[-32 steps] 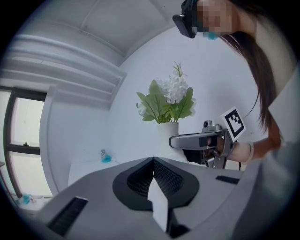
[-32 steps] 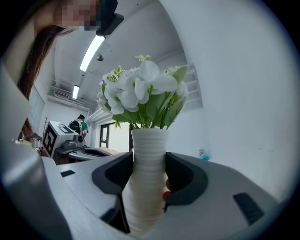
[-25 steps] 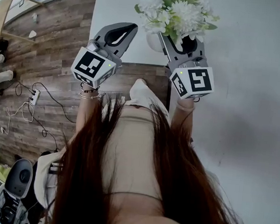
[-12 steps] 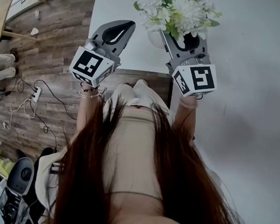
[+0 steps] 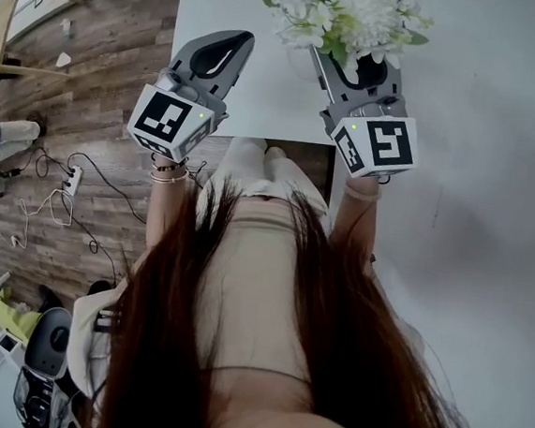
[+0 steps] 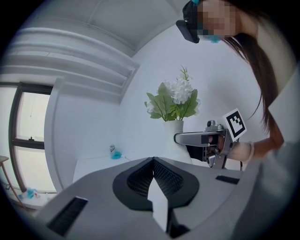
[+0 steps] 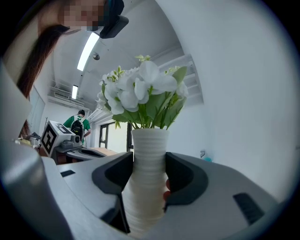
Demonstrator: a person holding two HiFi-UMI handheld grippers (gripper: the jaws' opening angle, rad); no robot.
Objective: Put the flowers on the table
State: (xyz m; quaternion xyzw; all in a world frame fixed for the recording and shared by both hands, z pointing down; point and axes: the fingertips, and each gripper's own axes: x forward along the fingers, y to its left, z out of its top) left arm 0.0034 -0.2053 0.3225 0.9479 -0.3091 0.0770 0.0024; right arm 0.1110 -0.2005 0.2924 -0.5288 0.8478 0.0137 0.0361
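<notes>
Flowers (image 7: pixel 140 91) stand in a white vase (image 7: pixel 149 145) clenched by the right gripper (image 7: pixel 149 176); left of the vase, the left gripper (image 6: pixel 153 164) is pinched closed, empty; below the vase lies the table (image 5: pixel 231 7).

Both arms out front, grippers side by side

The left gripper (image 6: pixel 153 180) has its jaws pressed together with nothing in them. The right gripper (image 7: pixel 147 173) is clamped on the white vase (image 7: pixel 149 145), one jaw on each side of its body. Both forearms reach forward, roughly parallel, and there are bracelets on the left wrist (image 5: pixel 166 172).
</notes>
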